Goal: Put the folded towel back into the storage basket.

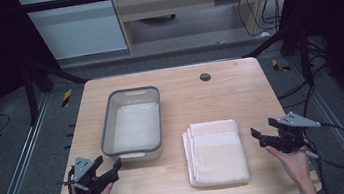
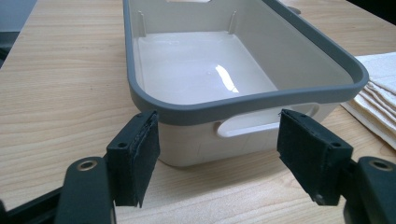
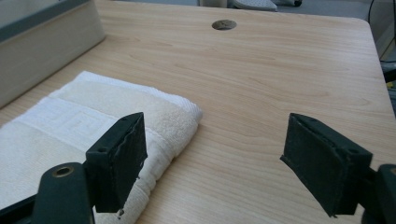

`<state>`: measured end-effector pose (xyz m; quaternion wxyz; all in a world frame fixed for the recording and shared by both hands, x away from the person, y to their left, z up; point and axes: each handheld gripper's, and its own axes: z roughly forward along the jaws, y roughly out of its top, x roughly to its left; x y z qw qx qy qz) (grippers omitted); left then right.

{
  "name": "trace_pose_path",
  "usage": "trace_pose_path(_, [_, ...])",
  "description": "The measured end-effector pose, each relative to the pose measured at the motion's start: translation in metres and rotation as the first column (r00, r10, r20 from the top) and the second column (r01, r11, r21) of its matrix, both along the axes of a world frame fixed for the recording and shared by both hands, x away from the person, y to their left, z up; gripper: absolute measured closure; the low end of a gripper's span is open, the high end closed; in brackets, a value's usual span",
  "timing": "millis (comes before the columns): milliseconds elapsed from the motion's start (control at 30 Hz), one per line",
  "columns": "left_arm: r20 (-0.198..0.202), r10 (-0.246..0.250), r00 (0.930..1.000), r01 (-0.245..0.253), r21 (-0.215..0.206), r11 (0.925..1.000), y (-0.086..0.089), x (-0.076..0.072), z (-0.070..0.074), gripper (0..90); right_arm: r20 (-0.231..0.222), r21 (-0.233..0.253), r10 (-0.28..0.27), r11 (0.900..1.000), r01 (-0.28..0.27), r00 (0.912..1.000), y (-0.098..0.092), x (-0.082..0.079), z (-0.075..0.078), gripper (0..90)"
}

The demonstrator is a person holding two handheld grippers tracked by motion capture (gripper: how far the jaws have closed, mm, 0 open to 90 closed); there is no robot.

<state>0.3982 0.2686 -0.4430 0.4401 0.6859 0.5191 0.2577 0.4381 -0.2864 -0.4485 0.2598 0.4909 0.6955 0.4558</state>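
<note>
While the towel (image 1: 216, 152) lies folded on the table (image 1: 239, 88) just right of the empty bin (image 1: 132, 125), the left gripper (image 1: 110, 168) faces the bin's near handle and the right gripper (image 1: 261, 133) flanks the towel's edge, both spread wide and empty, seemingly poised to load it.

No text, label or number can be read anywhere.

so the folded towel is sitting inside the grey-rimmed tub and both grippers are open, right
Not quite. The folded towel lies on the table to the right of the grey-rimmed tub, not inside it; the high view shows the tub with nothing in it. The rest holds: the left gripper and right gripper both have their jaws apart.
</note>
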Motion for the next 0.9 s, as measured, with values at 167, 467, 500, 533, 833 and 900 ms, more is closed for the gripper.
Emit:
trace_pose_path(167, [0.012, 0.002, 0.9999, -0.002, -0.005, 1.0000, -0.001, 0.003, 0.009, 29.2, 0.013, 0.004, 0.012, 1.000, -0.012, 0.9998, 0.002, 0.000, 0.006, 22.3])
trace_pose_path(467, [0.027, -0.022, 0.9994, 0.022, -0.010, 0.9997, -0.011, 0.004, 0.020, 29.3, 0.031, 0.009, 0.022, 1.000, -0.022, 0.9993, 0.002, 0.003, 0.020, 22.4])
trace_pose_path(500, [0.028, -0.026, 0.9993, 0.026, -0.009, 0.9996, -0.012, 0.004, 0.022, 29.3, 0.035, 0.009, 0.025, 1.000, -0.025, 0.9991, 0.003, 0.005, 0.024, 22.5])
trace_pose_path(533, [0.037, -0.036, 0.9987, 0.036, -0.014, 0.9993, -0.016, 0.005, 0.026, 29.3, 0.037, 0.006, 0.027, 1.000, -0.028, 0.9989, 0.004, 0.005, 0.026, 22.5])
trace_pose_path(833, [0.065, -0.079, 0.9947, 0.079, 0.004, 0.9968, -0.038, 0.008, 0.041, 29.4, 0.057, 0.004, 0.058, 0.998, -0.058, 0.9967, 0.015, 0.011, 0.042, 22.5])
trace_pose_path(900, [0.066, -0.087, 0.9940, 0.087, 0.010, 0.9962, -0.042, 0.008, 0.043, 29.4, 0.059, 0.005, 0.061, 0.998, -0.062, 0.9964, 0.017, 0.013, 0.044, 22.5])
